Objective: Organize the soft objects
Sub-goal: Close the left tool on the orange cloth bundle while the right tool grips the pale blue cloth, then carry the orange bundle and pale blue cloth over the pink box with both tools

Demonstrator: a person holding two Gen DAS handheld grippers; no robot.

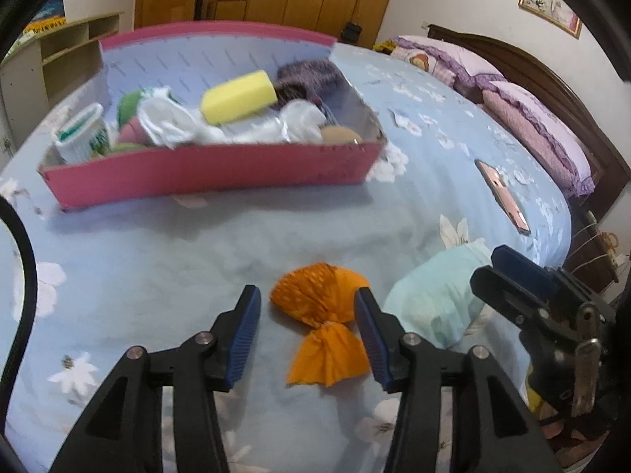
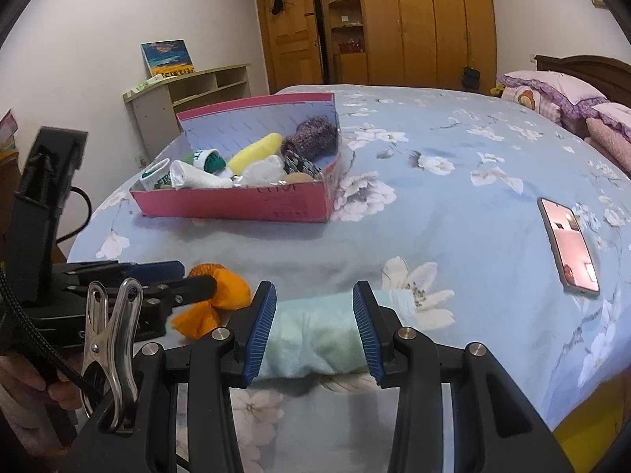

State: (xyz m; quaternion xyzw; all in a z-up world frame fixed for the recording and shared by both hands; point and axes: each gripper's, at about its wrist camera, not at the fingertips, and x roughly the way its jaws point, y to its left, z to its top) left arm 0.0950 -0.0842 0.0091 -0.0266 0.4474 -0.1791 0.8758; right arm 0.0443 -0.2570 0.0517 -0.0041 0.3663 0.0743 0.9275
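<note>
Pink box [image 2: 236, 203], faint illegible scrawl.

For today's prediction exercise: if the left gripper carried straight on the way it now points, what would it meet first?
Most likely the orange cloth bundle, lying on the bedspread between the open fingers of the left gripper. Depth is hard to judge, though.

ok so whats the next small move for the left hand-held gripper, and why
Probably ease the left hand-held gripper down and close on the orange cloth bundle. Its jaws stand open on either side of the bundle without pressing it, and the bundle lies on the bedspread, outside the pink box.
</note>
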